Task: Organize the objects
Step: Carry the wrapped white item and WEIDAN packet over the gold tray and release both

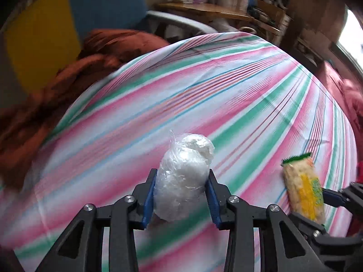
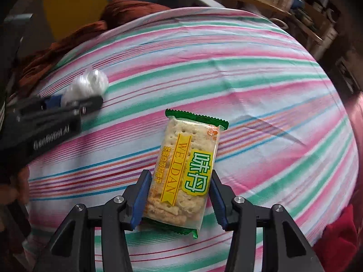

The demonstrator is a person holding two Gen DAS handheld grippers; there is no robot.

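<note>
Left gripper (image 1: 181,195) pinches a white plastic-wrapped bundle (image 1: 185,174) between its blue pads. Right gripper (image 2: 180,198) clamps a cracker packet (image 2: 183,172). Striped cloth (image 2: 261,95) lies beneath both.

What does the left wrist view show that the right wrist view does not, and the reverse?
Only the left wrist view shows, close up, the white plastic-wrapped bundle between the left gripper jaws, its crinkled film and twisted top, plus a bright window at the right edge.

Only the right wrist view shows the cracker packet face-on in the right gripper, with its printed WEIDAN label, and the lettering on the left gripper's side.

Both show the striped cloth, the rust-brown fabric at its far left, the wooden shelf, and each other's held item.
</note>
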